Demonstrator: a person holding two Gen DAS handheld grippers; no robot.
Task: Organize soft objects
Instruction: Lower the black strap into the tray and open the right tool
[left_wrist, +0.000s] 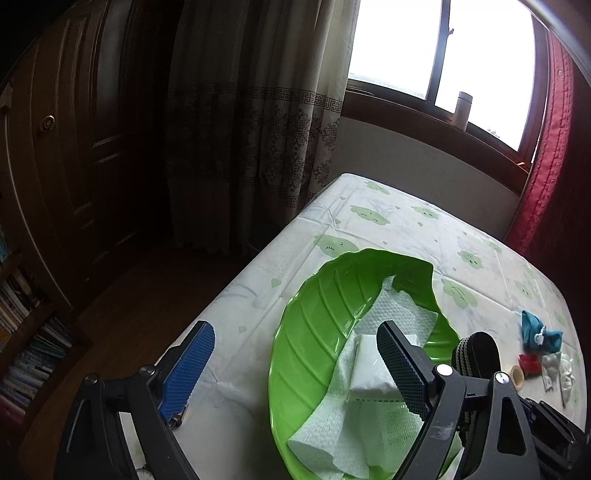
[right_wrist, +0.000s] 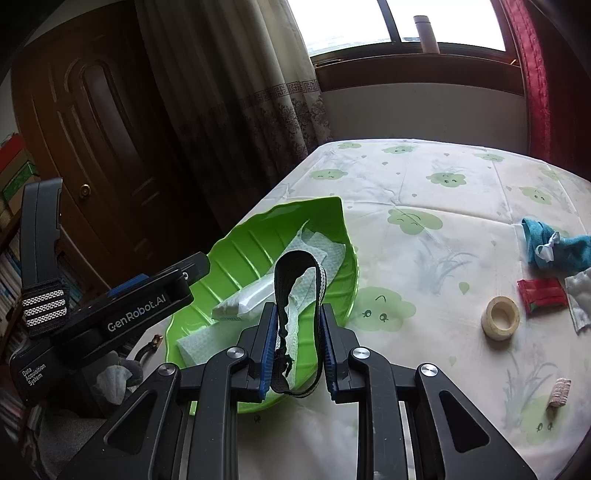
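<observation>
Nearest the lens in the right wrist view: right gripper (right_wrist: 298, 345), black frame with blue ribbed pads, jaws pinching a looped black elastic band with white dotted edging (right_wrist: 300, 280), loop standing up over the near rim of the tray. Beside it, the left gripper (left_wrist: 295, 363), body printed "GenRobot.AI" and "Data Acquisition System", jaws spread wide, gripping nothing, one finger reaching over the tray.

Largest next: bench covered by a white plastic cloth printed with pale green smiling clouds and leaves (right_wrist: 443, 184), creased in straight fold lines. Behind it, a dark wooden panelled door (right_wrist: 92, 129), beige patterned curtain (right_wrist: 258, 110), bright window with a wooden sill (right_wrist: 417, 62), red quilted curtain (right_wrist: 532, 74) at the right. Books on shelves at the far left, titles unreadable.

On the bench's left part, a glossy lime-green leaf-shaped plastic tray (right_wrist: 255, 251), ribbed like veins, holding embossed white paper towels (left_wrist: 399, 314) and a sealed white packet (left_wrist: 369, 369) on top of them.

Well apart, to the right: teal knit sock with a small white bow (right_wrist: 546, 243), white fabric piece (right_wrist: 580, 295), red foil packet (right_wrist: 541, 295), roll of cream tape (right_wrist: 500, 317), small pinkish rolled fabric (right_wrist: 559, 391).
</observation>
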